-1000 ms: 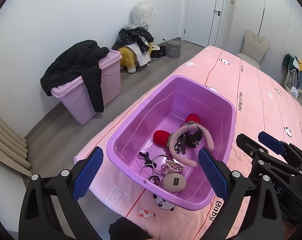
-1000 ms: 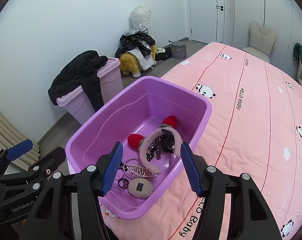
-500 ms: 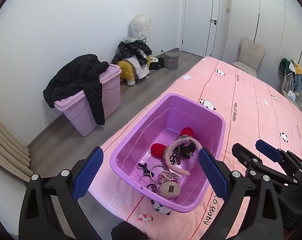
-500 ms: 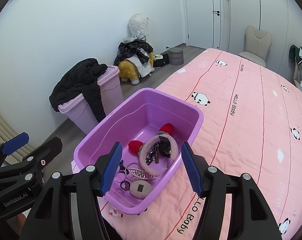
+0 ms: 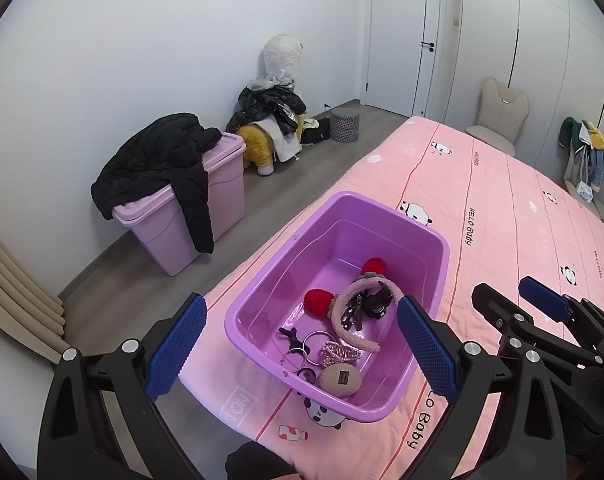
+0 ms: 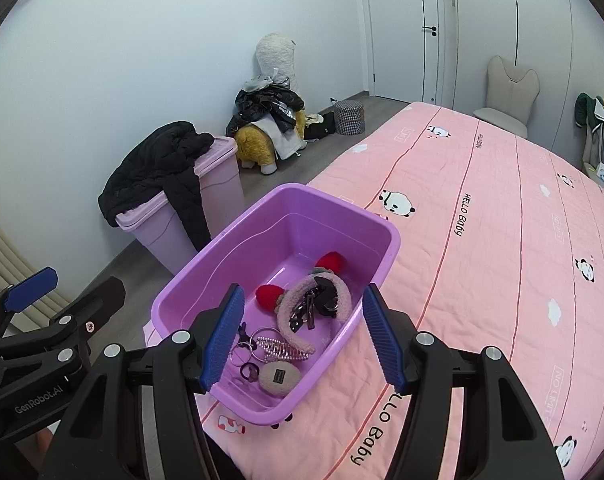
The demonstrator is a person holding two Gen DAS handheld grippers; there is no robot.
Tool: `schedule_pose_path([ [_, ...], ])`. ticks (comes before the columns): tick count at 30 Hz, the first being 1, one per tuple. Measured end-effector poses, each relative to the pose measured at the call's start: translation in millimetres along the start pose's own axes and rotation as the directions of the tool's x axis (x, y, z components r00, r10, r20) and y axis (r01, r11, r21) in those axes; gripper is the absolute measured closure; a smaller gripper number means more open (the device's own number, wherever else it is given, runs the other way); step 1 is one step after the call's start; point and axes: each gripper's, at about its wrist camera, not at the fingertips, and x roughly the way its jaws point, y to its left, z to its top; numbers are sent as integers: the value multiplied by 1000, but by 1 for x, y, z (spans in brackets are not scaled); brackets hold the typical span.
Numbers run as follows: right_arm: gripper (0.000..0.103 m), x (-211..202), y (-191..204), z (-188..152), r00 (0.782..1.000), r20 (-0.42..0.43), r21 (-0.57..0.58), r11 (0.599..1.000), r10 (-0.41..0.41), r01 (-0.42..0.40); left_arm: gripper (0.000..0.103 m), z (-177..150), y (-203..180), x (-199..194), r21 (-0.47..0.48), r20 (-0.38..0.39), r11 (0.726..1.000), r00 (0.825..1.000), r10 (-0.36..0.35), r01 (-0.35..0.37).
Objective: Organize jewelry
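A purple plastic tub [image 5: 430, 240] sits near the corner of a bed covered by a pink quilt [image 5: 502, 208] printed with pandas and the words "Hello Baby". Inside the tub lies a small heap of accessories: a fuzzy pink headband [image 5: 348, 312] with two red pompoms [image 5: 317, 302], dark hair clips [image 5: 376, 304] tangled under its arch, a silvery claw clip [image 5: 338, 353], a pair of thin metal rings [image 5: 318, 344], a small black bow clip [image 5: 290, 334], and a round beige plush clip [image 5: 340, 378] with a dark label, nearest the tub's front wall.

The left gripper [image 5: 302, 350] hovers above the tub's near edge, its blue-padded jaws spread wide with nothing between them. The right gripper [image 6: 304, 338] hangs just beside it, over the tub's front, jaws also apart and empty.

On the grey floor beyond the bed stands a lilac storage bin [image 5: 174, 228] with a black jacket [image 5: 158, 160] draped over its lid. Farther along the wall a white plush toy [image 5: 280, 60] rises behind a pile of clothes.
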Motion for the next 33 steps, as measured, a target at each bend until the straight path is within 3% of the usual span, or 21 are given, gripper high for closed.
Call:
schedule_pose_path([
  [33, 44, -6, 3, 1, 1000, 8, -3, 1000, -10, 10, 9, 2, 7, -7, -5, 3, 1000, 1000, -15, 15],
])
